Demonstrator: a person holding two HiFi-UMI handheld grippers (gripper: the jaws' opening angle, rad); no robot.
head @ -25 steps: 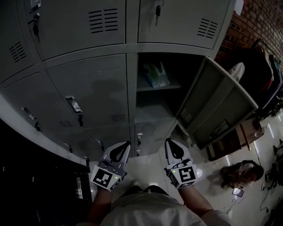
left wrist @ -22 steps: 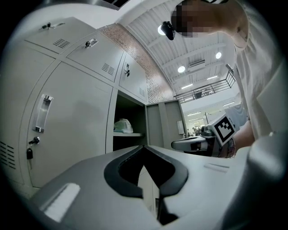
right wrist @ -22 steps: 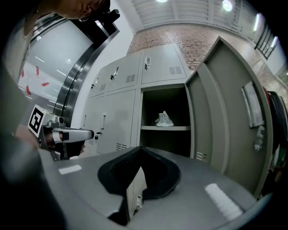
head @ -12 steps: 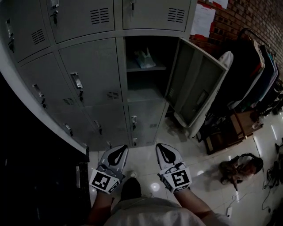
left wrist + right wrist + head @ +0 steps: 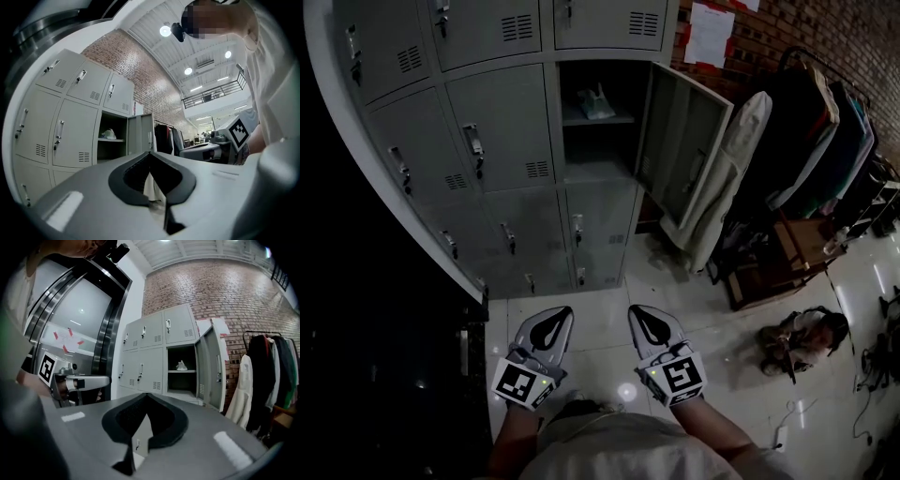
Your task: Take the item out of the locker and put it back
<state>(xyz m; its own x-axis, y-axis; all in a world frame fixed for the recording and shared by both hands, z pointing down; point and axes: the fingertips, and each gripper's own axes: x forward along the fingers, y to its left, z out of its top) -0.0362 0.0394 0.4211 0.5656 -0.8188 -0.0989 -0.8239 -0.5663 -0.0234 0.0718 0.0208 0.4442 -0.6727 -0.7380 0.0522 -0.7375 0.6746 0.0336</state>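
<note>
A bank of grey lockers (image 5: 502, 141) is seen at the left, every door shut but one. Below it, over the pale tiled floor (image 5: 600, 298), the left gripper (image 5: 562, 313) is held well apart from the lockers. Its jaws are closed tip to tip, and nothing is gripped between them. In the middle column one compartment (image 5: 600, 150) is left open. The item (image 5: 597, 103), a pale crumpled bag, is seen lying on the shelf (image 5: 614, 120) in the upper part of that compartment, touched by neither gripper. The right gripper (image 5: 637, 313) is held just beside the left one, its jaws likewise shut together and empty. The locker door (image 5: 680, 155) is swung out to the right of the compartment. Just right of the door a white garment (image 5: 727, 187) is hung, and darker clothes are carried on a rack (image 5: 825, 112) against the brick wall (image 5: 787, 28). At the far right a dark bundle (image 5: 797, 337) is seen on the floor, its kind not to be told
</note>
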